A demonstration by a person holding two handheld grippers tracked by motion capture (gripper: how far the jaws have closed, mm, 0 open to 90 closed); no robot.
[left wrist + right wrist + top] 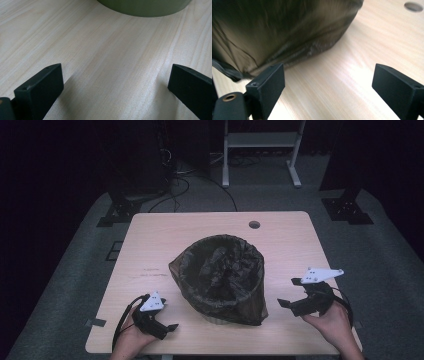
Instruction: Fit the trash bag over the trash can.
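Observation:
A round waste bin (220, 277) lined with a dark plastic bag (216, 265) stands in the middle of the pale wooden table (160, 232). The bag folds over the rim and hangs down the sides. My left gripper (169, 328) rests low near the front edge, left of the bin, open with nothing between its jaws. Its own view (115, 85) has the bin's greenish base (142, 7) ahead across bare wood. My right gripper (290, 292) is held right of the bin, open and empty. Its own view (328, 82) looks along the table past the hanging bag (269, 32).
A round cable hole (254, 224) sits near the table's far edge, also seen as the hole (413, 6) in the right gripper view. Beyond the table are a white frame (260, 150), dark stands and cables on grey carpet. Bare wood surrounds the bin.

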